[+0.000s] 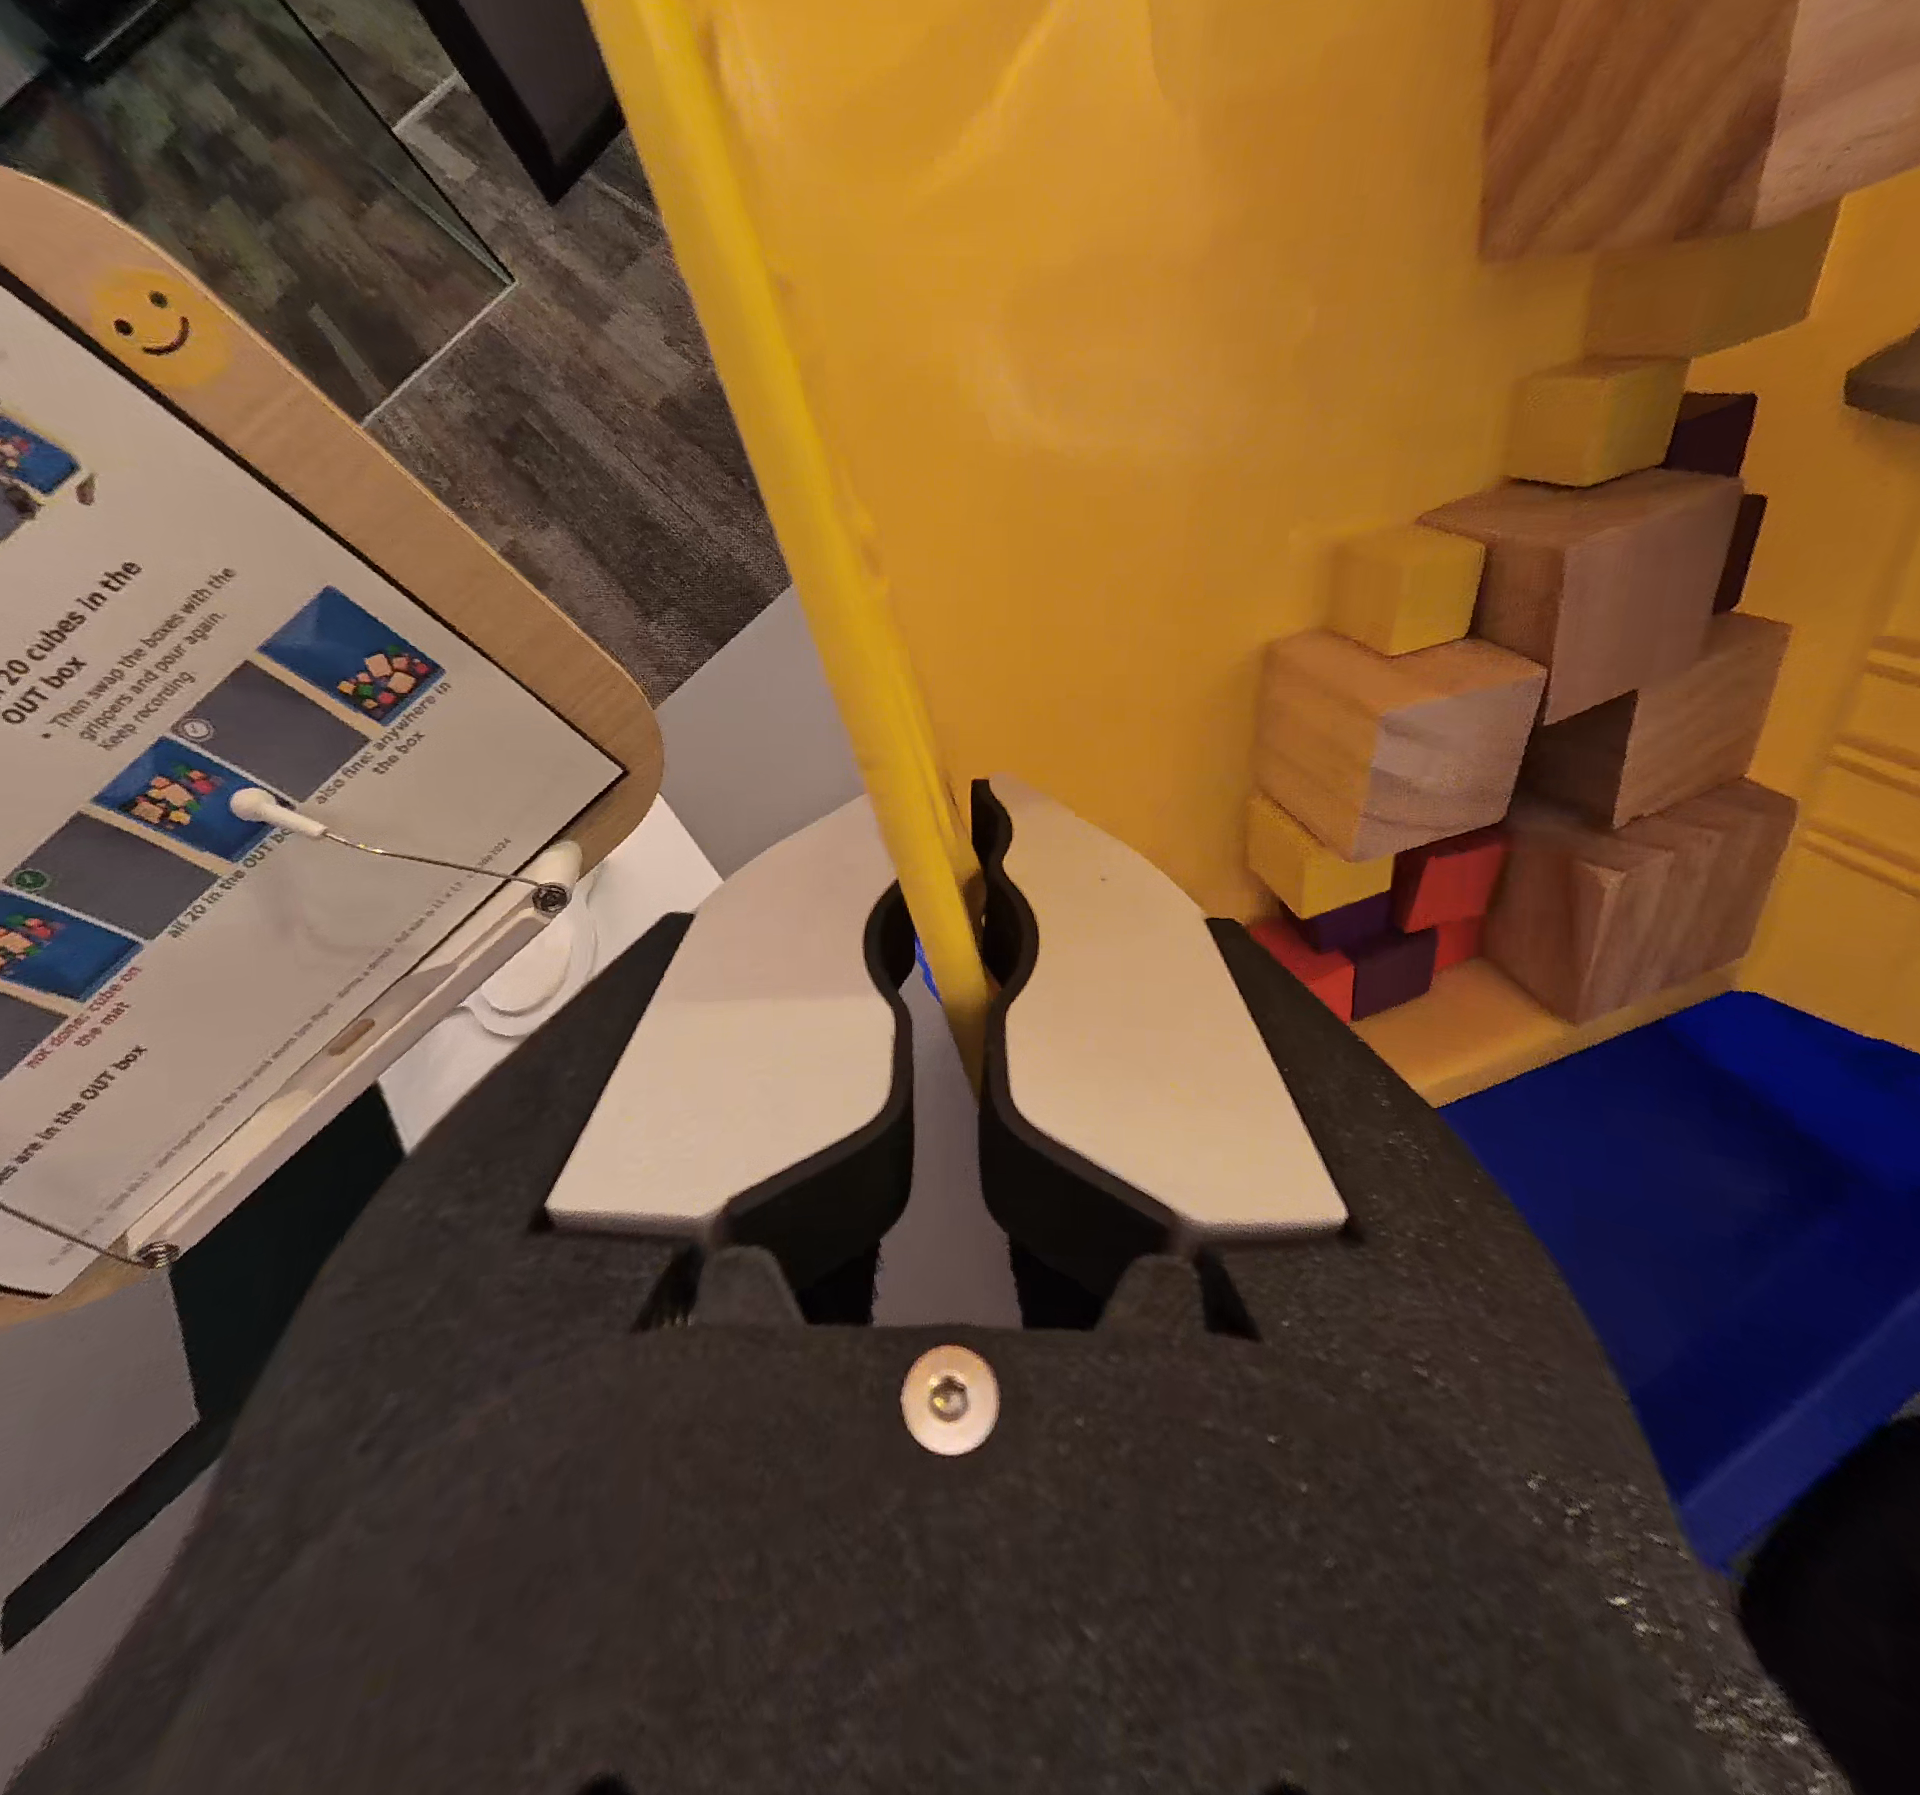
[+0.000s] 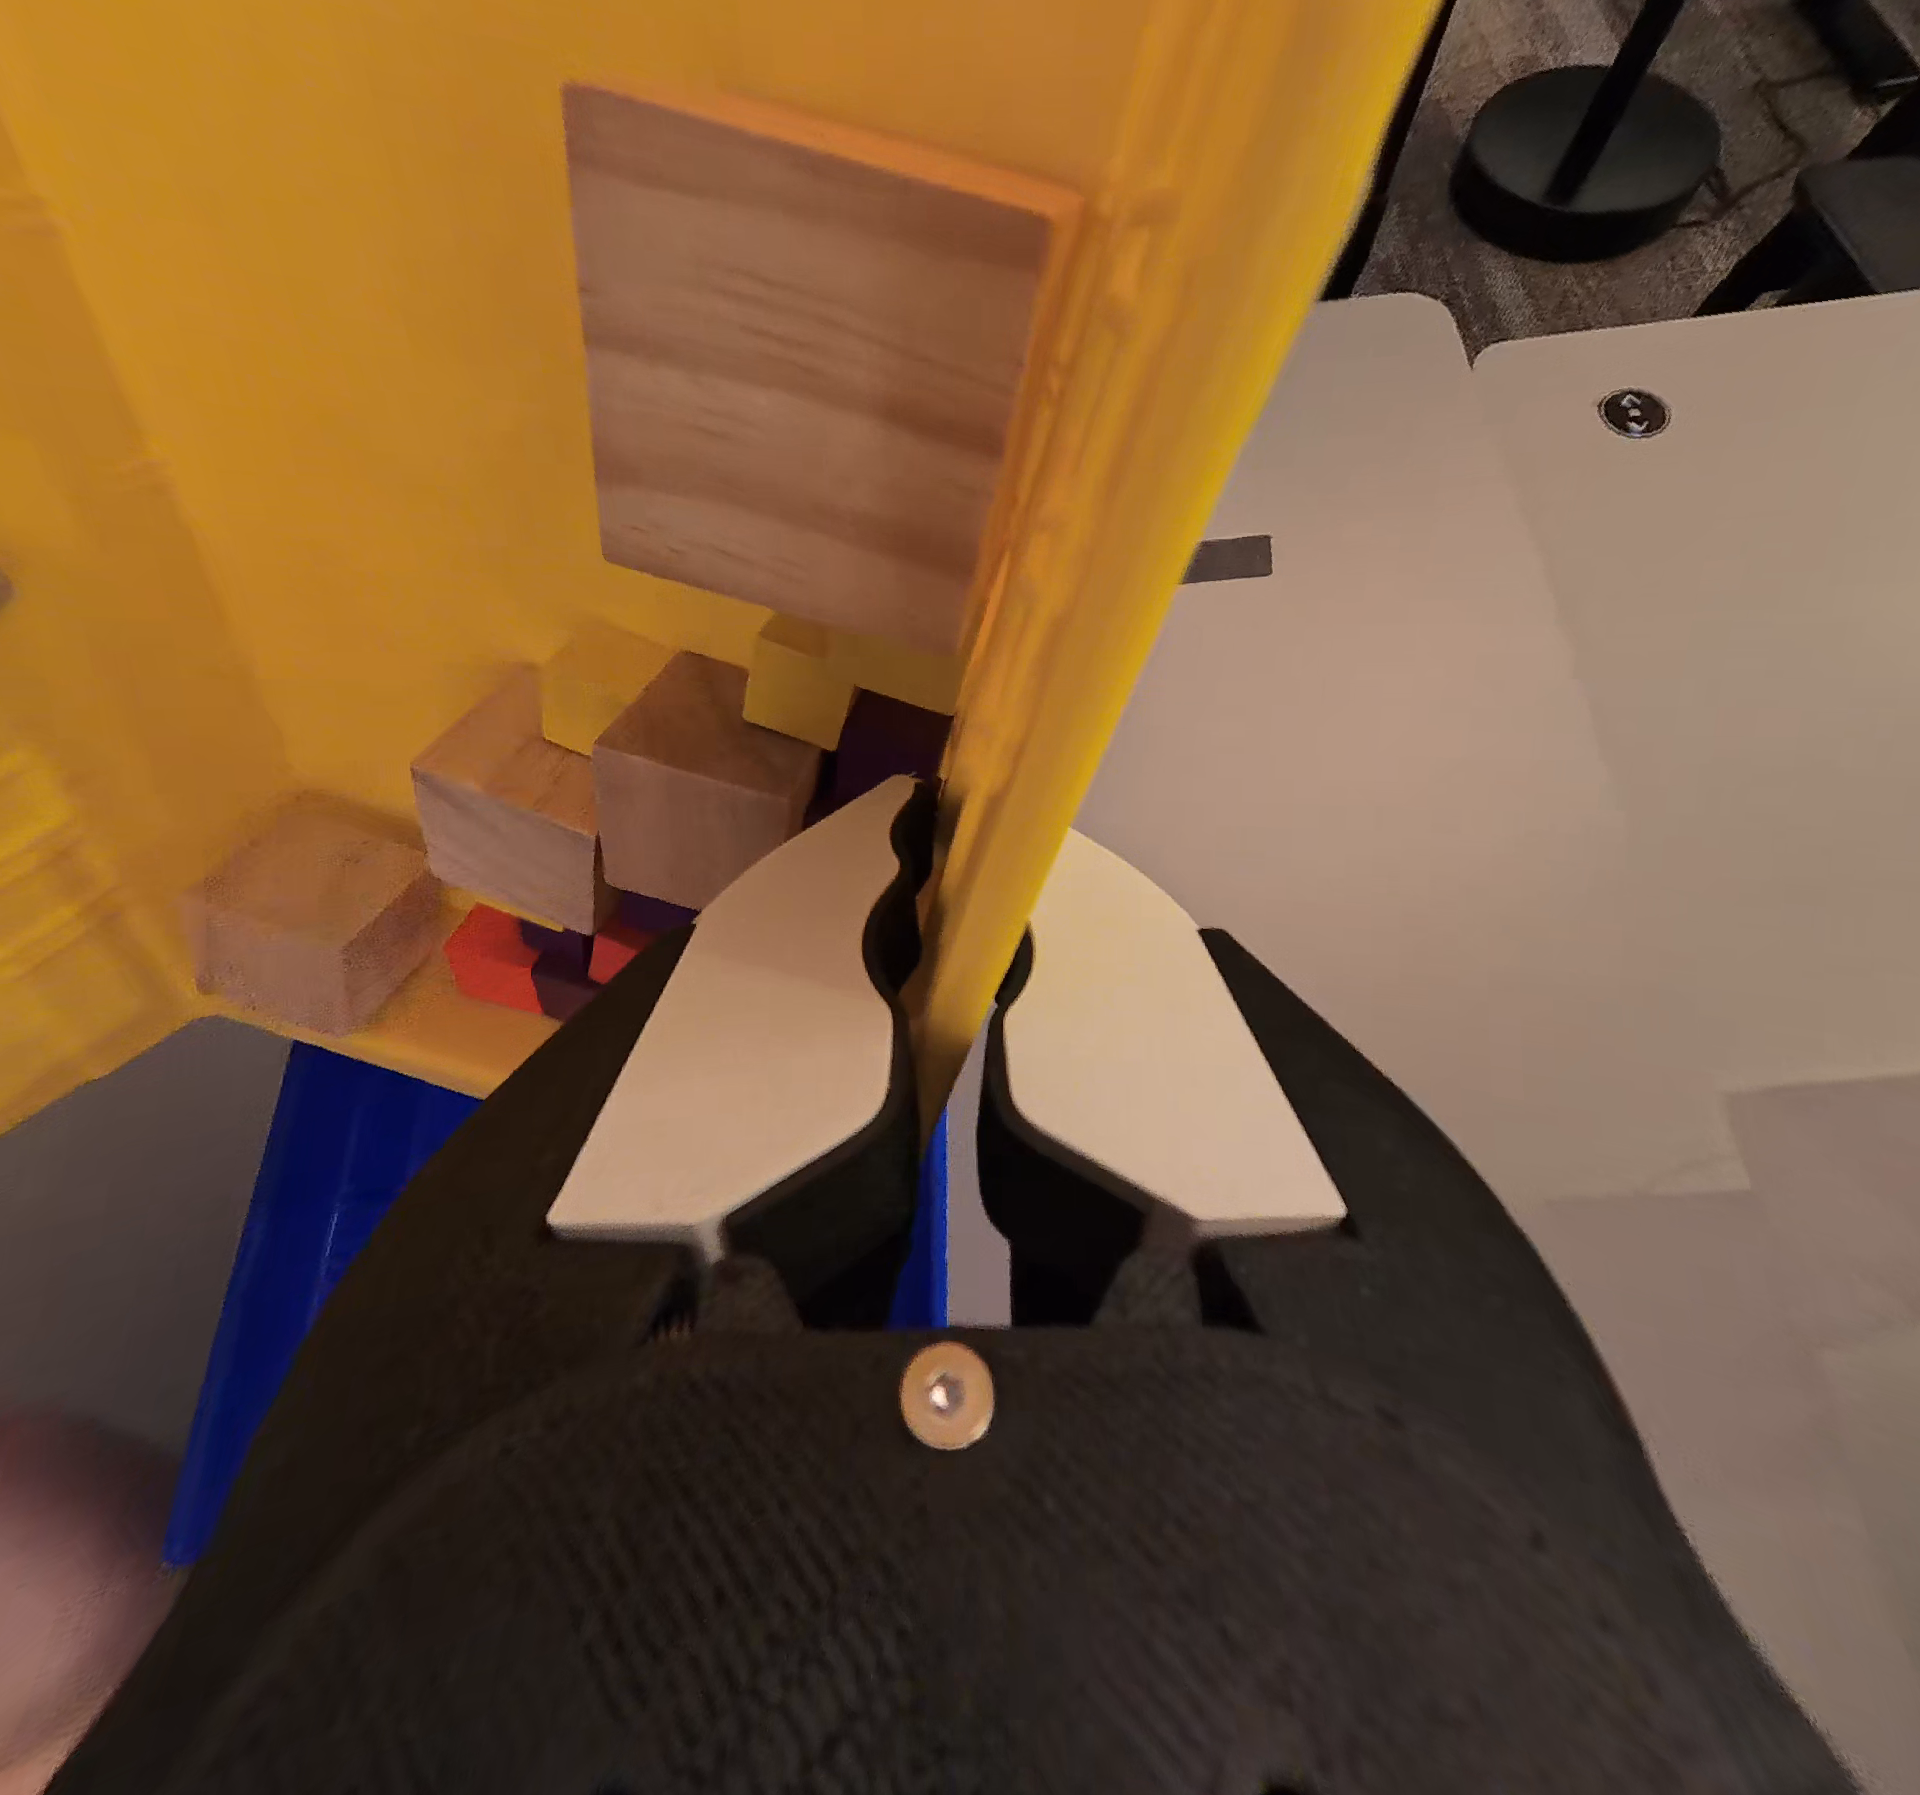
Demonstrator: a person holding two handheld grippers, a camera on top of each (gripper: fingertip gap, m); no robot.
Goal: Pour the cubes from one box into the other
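1. Tipping the yellow box (image 1: 1195, 395) steeply, you have your left gripper (image 1: 951, 956) clenched on one side wall and your right gripper (image 2: 940, 924) clenched on the opposite wall, each wall pinched between the fingers.

2. The cubes (image 1: 1538, 706) have slid into a heap against the box's low end: plain wooden ones mixed with small yellow, red and purple ones. One large wooden cube (image 2: 810, 374) sits higher up, apart from the heap, close to the wall the right gripper holds.

3. The blue box (image 1: 1714, 1226) lies just below the yellow box's lower lip, so the pour looks about to start or barely under way.

4. Watch the lip: if it drifts off the blue box's opening, cubes would likely land on the counter (image 2: 1507, 810) instead.

5. Expect the heap to release all at once; a sudden rush could bounce the small cubes over the blue rim.

6. Both grips are thin pinches on smooth plastic, so a jerk or uneven tilt between your hands might let a wall slip.

7. The high wooden cube may drop late and hard.

8. The counter is pale and matte; an instruction sheet (image 1: 260, 758) on a wooden board stands to the left, with grey patterned carpet (image 1: 540, 457) and a black round stand base (image 2: 1590, 156) beyond.
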